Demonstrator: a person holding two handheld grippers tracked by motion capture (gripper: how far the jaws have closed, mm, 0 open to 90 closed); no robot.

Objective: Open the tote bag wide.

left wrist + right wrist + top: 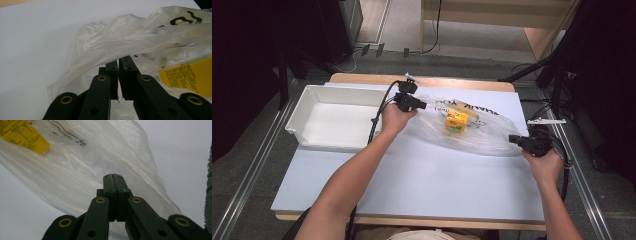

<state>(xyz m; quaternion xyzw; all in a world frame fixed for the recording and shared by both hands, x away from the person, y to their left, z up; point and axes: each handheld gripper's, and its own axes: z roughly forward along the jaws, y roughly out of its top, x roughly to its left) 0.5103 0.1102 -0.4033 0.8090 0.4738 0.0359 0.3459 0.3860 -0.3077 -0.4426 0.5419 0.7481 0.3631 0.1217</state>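
1. The left gripper (118, 75) has its jaws drawn nearly together, with only a thin slit between the pads. A fold of the plastic bag (130, 37) runs across their tips; it looks pinched there, though the film's hold inside the slit is hard to confirm.
2. The right gripper (115, 185) has its jaws pressed flat together at the bag's other end. Whether any film is caught between them cannot be told; the bag lies right behind and around the tips.
3. In the high view the bag (482, 135) lies across the middle of the table (412, 185), the left gripper (424, 105) at its 10 o'clock end and the right gripper (512, 138) at its 4 o'clock end.
4. Inside the bag sits a yellow carton (456, 120), toward 11 o'clock of the bag's middle.
5. A white tray (297, 117) stands at 9 o'clock of the bag, just beside the left hand (394, 120).
6. Risks, as a judgement: thin film may slip from a shallow pinch; pulling both ends apart could tear it; lifting unevenly could let the carton slide toward an open mouth and drop out.
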